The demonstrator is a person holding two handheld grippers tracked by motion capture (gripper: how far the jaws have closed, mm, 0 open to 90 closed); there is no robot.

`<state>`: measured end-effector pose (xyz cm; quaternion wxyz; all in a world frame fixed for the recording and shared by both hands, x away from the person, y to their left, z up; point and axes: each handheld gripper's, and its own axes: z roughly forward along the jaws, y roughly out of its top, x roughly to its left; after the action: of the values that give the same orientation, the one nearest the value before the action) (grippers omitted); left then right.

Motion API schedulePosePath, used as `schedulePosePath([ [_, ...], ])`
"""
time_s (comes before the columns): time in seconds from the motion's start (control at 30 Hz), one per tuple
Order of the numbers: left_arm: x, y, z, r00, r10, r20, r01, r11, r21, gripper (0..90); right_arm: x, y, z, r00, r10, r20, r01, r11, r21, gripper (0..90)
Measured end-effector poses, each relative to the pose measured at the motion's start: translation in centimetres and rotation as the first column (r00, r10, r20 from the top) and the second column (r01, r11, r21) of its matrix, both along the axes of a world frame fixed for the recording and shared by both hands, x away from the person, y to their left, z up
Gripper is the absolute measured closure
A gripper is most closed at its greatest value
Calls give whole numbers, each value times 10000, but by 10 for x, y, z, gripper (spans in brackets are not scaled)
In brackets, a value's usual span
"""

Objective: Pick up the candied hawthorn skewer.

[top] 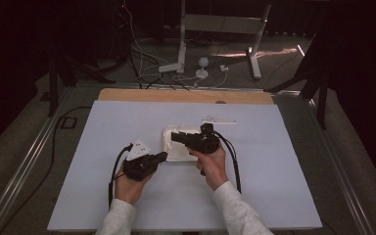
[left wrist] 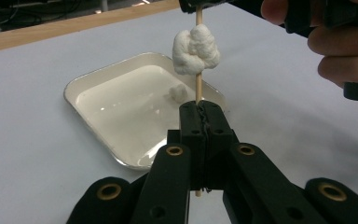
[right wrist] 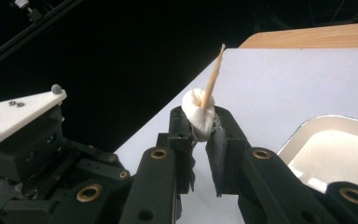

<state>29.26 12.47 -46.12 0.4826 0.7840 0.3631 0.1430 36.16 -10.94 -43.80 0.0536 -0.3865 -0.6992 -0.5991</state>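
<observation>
Marshmallow (left wrist: 196, 50) is threaded on a skewer (left wrist: 198, 88) clamped upright by the left gripper (left wrist: 201, 113), so the right gripper (right wrist: 201, 126), pinching it, can slide it over the tray (left wrist: 93, 79).

Tray (top: 169, 147) mid-table (top: 103, 161) (grippers flank it), lump (left wrist: 178, 92) inside.

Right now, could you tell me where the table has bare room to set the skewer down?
The white sheet lies bare left of the tray, right of the right hand-held gripper, and along the far wooden edge. It is crowded at the tray, where both grippers meet over the skewer.
</observation>
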Motion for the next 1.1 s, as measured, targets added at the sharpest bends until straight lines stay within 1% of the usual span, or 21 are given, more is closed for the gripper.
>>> schedulePosePath([
  [0.17, 0, 1, -2, 9999, 55, -91, -55, 10000, 44, 900, 1, 0, 0, 9997, -222, 90, 222, 9998, 20, 803],
  [0.23, 0, 1, -4, 9999, 14, -153, -11, 9998, 186, 900, 1, -1, 1, 9994, -322, 117, 322, 9995, 13, 805],
  [0.27, 0, -1, -7, 9995, 163, -281, -137, 9958, 909, 900, 1, -6, 2, 9967, -773, 262, 766, 9967, 250, 812],
  [0.3, -1, -1, -26, 9955, 544, -774, -377, 9785, 2030, 900, 4, -18, 8, 9917, -1283, 102, 1262, 9852, 1161, 819],
  [0.33, -1, -1, -26, 9955, 544, -774, -377, 9785, 2030, 900, 4, -18, 8, 9917, -1283, 102, 1262, 9852, 1161, 819],
  [0.37, 0, 4, -33, 9914, 659, -1131, -449, 9829, 1788, 900, 9, -36, 18, 9835, -1811, -53, 1788, 9656, 1887, 821],
  [0.4, 1, 7, -34, 9898, 789, -1189, -580, 9838, 1699, 900, 12, -49, 33, 9792, -2007, 300, 1929, 9665, 1695, 820],
  [0.43, 2, 9, -31, 9899, 889, -1107, -712, 9853, 1551, 900, 14, -66, 57, 9840, -1612, 756, 1550, 9845, 822, 818],
  [0.47, 3, 9, -27, 9902, 927, -1041, -781, 9875, 1369, 900, 14, -66, 57, 9840, -1612, 756, 1550, 9845, 822, 818],
  [0.5, 4, 8, -25, 9906, 979, -959, -844, 9871, 1357, 900, 12, -72, 65, 9801, -1679, 1060, 1648, 9856, 373, 817],
  [0.53, 4, 7, -23, 9916, 933, -895, -805, 9874, 1365, 900, 11, -75, 70, 9797, -1551, 1273, 1556, 9878, 66, 816],
  [0.57, 4, 5, -22, 9926, 888, -825, -769, 9875, 1379, 900, 10, -76, 71, 9797, -1460, 1371, 1492, 9887, -132, 815],
  [0.6, 3, 4, -21, 9930, 875, -795, -754, 9868, 1434, 900, 10, -76, 70, 9803, -1405, 1390, 1451, 9891, -238, 815],
  [0.63, 2, 3, -20, 9930, 907, -756, -791, 9864, 1440, 900, 10, -75, 68, 9824, -1297, 1346, 1341, 9907, -245, 814],
  [0.7, 2, 4, -20, 9932, 893, -741, -781, 9866, 1430, 900, 12, -70, 59, 9847, -1200, 1267, 1257, 9914, -374, 813],
  [0.73, 2, 5, -19, 9933, 899, -728, -787, 9863, 1448, 900, 12, -67, 55, 9870, -1126, 1143, 1177, 9923, -390, 812],
  [0.83, 4, 9, -19, 9926, 970, -732, -867, 9874, 1327, 900, 16, -60, 45, 9902, -1012, 959, 1064, 9931, -502, 811],
  [0.93, 4, 13, -17, 9921, 1044, -691, -958, 9884, 1175, 900, 19, -56, 40, 9914, -1003, 842, 1051, 9930, -545, 809],
  [1.1, 4, 16, -13, 9915, 1148, -607, -1087, 9895, 949, 900, 21, -46, 35, 9927, -847, 856, 915, 9927, -790, 804],
])
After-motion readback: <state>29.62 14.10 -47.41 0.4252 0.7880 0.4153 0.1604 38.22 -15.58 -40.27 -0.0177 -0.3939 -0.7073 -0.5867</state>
